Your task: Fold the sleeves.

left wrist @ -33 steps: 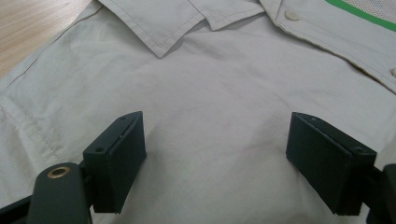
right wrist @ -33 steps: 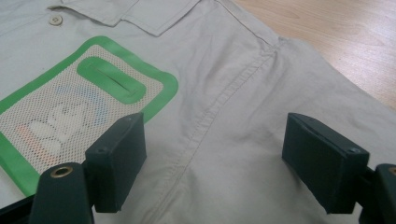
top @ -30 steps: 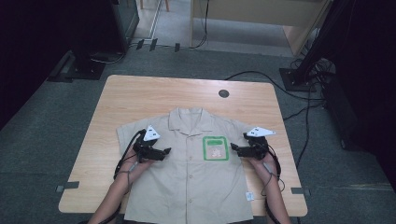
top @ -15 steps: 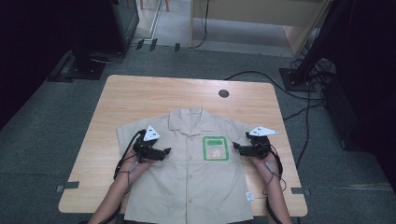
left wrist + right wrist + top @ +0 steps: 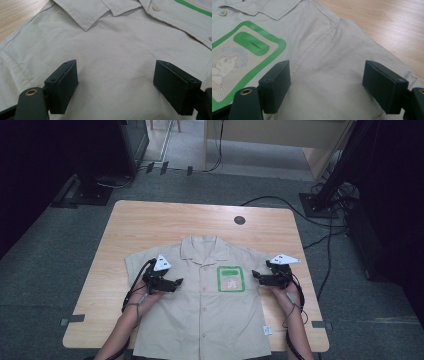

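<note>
Tools (image 5: 115,87) over smooth beige shirt (image 5: 200,310)

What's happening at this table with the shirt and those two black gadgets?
A person holds a pair of tongs in each hand over a beige short-sleeved shirt lying flat, front up, on a wooden table. The left tongs hang over the shirt's chest beside the collar; the right tongs sit near the sleeve seam, next to the green-bordered pocket patch. Both are open, with no cloth gripped.
</note>
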A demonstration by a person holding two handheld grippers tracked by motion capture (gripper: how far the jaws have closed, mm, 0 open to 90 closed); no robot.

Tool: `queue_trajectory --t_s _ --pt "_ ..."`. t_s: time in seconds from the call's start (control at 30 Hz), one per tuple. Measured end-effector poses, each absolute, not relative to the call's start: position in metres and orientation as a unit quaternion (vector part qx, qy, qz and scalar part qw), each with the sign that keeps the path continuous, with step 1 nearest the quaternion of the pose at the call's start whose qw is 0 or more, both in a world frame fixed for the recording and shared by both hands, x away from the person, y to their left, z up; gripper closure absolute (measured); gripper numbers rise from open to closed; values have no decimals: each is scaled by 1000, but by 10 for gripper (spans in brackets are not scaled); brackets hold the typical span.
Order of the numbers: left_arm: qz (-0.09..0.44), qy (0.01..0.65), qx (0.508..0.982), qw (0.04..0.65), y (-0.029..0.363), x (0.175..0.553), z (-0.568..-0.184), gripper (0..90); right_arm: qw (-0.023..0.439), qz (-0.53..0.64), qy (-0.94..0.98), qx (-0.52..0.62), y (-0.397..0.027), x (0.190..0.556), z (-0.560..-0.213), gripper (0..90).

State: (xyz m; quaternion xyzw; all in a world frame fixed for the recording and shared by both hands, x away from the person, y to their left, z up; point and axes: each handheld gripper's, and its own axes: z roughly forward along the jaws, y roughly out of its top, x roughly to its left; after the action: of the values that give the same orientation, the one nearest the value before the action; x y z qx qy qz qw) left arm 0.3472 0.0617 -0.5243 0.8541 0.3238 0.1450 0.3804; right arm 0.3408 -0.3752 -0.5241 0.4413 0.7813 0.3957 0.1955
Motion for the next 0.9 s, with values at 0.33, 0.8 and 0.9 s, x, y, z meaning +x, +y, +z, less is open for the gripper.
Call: queue_trajectory --t_s 0.33,0.8,0.9 --pt "145 324 854 380 62 347 -524 199 200 398 774 449 -383 344 -524 221" --pt "145 324 854 380 62 347 -524 199 214 389 777 446 -391 347 -524 226" --pt "145 324 854 380 62 347 -524 199 216 389 777 446 -393 348 -524 229"
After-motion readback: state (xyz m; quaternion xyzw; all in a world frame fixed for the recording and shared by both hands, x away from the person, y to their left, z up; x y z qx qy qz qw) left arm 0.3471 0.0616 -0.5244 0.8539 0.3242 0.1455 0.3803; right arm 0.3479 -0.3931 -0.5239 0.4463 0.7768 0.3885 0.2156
